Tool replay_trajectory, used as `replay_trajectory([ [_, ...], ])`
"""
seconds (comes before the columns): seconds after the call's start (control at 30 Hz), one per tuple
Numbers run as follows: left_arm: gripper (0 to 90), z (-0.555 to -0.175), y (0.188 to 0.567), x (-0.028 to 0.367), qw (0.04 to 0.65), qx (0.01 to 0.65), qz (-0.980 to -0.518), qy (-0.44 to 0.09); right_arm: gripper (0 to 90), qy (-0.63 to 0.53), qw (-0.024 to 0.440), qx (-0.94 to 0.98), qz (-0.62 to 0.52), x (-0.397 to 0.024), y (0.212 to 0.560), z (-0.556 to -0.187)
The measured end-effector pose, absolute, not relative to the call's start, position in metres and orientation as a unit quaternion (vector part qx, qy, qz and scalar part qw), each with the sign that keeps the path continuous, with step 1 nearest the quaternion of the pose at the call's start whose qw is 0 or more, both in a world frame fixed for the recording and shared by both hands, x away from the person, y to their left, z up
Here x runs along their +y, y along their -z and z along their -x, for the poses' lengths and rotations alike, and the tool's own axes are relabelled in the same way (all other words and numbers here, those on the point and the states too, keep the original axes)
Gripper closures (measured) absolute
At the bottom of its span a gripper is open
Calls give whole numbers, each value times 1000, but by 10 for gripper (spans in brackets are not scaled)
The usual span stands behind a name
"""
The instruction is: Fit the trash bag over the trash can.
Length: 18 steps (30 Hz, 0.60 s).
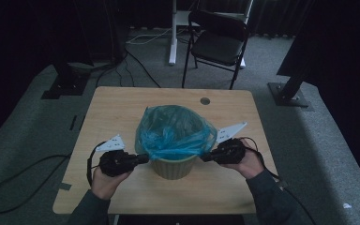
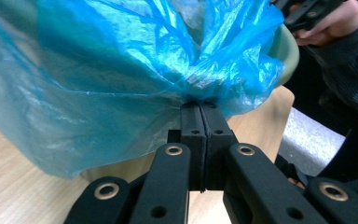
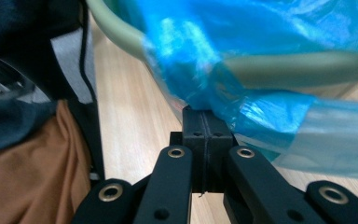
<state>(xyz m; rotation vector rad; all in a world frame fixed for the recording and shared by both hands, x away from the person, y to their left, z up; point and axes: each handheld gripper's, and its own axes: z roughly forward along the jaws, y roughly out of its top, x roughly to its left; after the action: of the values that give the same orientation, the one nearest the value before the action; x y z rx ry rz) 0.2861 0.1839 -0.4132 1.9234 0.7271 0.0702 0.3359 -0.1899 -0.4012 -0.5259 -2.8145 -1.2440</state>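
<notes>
Desk: pale wooden desk (image 1: pixel 122 108) in the middle of the high view, with a round hole (image 1: pixel 205 101) near its far edge, upper centre of the frame.
Behind the desk: a black folding chair (image 1: pixel 218 40) at the top centre, a white post (image 1: pixel 173 33) just left of it, dark stands at the upper left and upper right, cables on the grey carpet.
Bin: a pale green bin (image 1: pixel 173 166) stands at the centre of the desk, between the two hands; its rim curves across the top of the right gripper view.
Bag: a blue plastic bag (image 1: pixel 173 131) lines the bin and billows above the rim, its edge hanging over both sides.
In the way: the loose film of the bag hides most of the bin in the left gripper view.
Left claw: the left claw (image 1: pixel 143 158), centre left of the high view, sits against the bin's left side; its jaws are pressed together on a gathered fold of the bag right at their tips.
Right claw: the right claw (image 1: pixel 205 157), centre right, is at the bin's right side just under the rim; its jaws are clamped together on the bag's overhanging edge.
Hands: both come up from the bottom edge, in dark sleeves.
</notes>
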Motion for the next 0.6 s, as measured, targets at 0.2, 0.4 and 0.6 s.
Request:
replay_trajectory([
  [0.2,894,-282,415,177,511,291,-808,-27,900,380,17,-907,180,-190,416,-340],
  [0.4,896,-285,426,175,497,304,-813,-12,900,394,14,-899,191,-198,410,-342],
  [0.6,896,-289,433,173,490,315,-813,-6,900,382,7,-905,186,-195,409,-340],
])
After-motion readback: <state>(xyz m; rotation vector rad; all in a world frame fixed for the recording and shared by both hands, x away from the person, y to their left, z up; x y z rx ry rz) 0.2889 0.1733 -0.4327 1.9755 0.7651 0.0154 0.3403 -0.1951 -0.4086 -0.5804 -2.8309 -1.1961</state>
